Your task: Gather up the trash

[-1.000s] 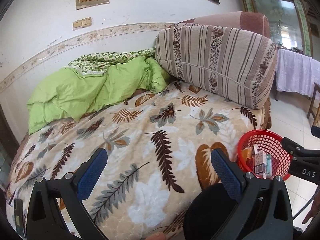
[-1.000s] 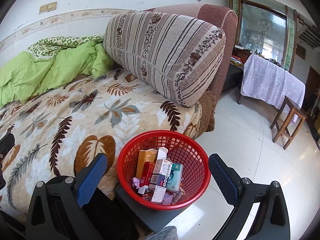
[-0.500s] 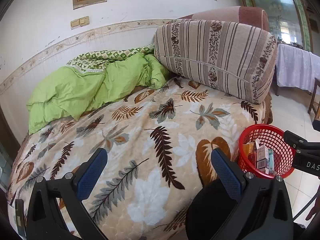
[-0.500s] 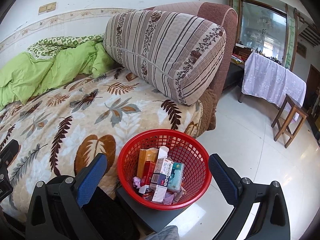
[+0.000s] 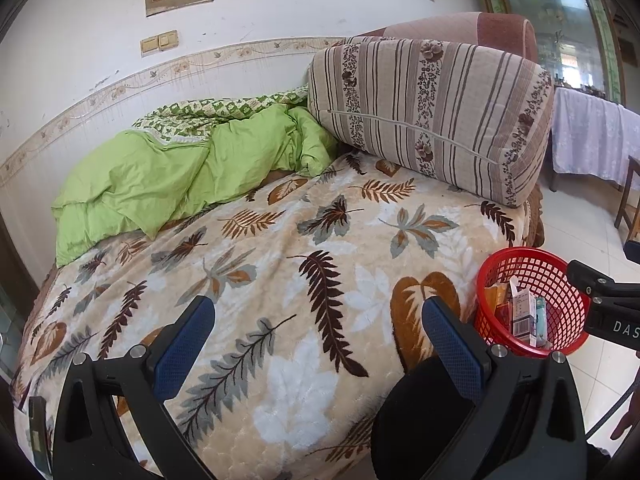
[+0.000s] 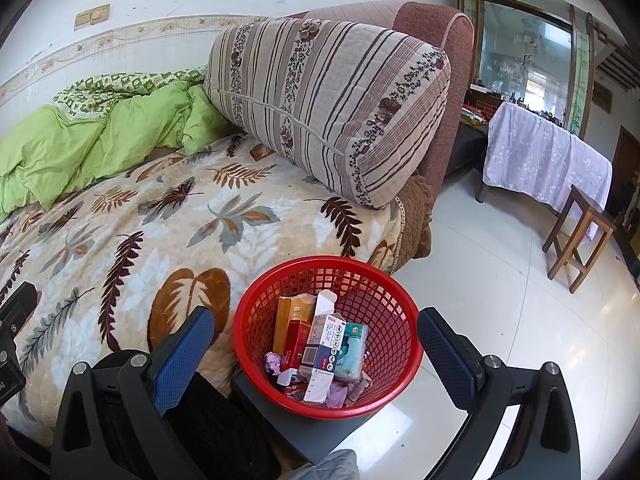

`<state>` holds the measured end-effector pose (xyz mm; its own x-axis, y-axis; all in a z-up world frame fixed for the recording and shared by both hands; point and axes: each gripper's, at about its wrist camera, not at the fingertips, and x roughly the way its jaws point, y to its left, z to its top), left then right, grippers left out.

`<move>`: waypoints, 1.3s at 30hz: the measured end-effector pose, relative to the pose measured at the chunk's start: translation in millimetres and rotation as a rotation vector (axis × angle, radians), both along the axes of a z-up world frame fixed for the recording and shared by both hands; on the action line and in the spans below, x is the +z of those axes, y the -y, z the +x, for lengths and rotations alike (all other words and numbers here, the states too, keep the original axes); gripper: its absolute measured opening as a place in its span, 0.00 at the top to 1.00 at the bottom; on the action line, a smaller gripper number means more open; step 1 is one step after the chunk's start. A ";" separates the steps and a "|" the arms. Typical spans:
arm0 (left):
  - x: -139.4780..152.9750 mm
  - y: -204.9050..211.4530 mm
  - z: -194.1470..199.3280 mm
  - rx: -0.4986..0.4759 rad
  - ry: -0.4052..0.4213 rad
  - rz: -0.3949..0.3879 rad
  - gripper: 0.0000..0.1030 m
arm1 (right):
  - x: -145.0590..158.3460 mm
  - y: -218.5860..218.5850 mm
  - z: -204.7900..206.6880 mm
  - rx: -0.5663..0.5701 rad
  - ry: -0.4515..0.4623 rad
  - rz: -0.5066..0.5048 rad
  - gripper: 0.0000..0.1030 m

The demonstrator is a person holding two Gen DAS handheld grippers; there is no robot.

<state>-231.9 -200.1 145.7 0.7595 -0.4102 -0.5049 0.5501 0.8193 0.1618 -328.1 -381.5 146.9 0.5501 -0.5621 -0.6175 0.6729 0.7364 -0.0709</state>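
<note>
My left gripper (image 5: 318, 336) hangs over the bed (image 5: 280, 264), jaws wide and empty. My right gripper (image 6: 316, 344), jaws equally wide, frames the red basket (image 6: 396, 308) of trash.

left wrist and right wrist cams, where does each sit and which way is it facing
Left wrist: rides the left gripper, faces the bed and green quilt; its open jaws and the right gripper's body at the right edge show.
Right wrist: rides the right gripper, looks down at the red basket of trash beside the bed; its open jaws and a bit of the left gripper show.
Shared: bed, striped cushion, basket.
</note>
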 end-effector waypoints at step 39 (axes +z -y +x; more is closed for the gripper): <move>0.0 2.9 -1.6 -0.003 -0.002 0.004 0.00 | -4.2 0.9 -2.1 -0.011 -0.003 0.021 0.01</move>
<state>-233.4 -203.0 145.8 0.7574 -0.4104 -0.5079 0.5527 0.8171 0.1639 -330.2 -382.5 142.7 0.5420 -0.5552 -0.6308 0.6806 0.7304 -0.0580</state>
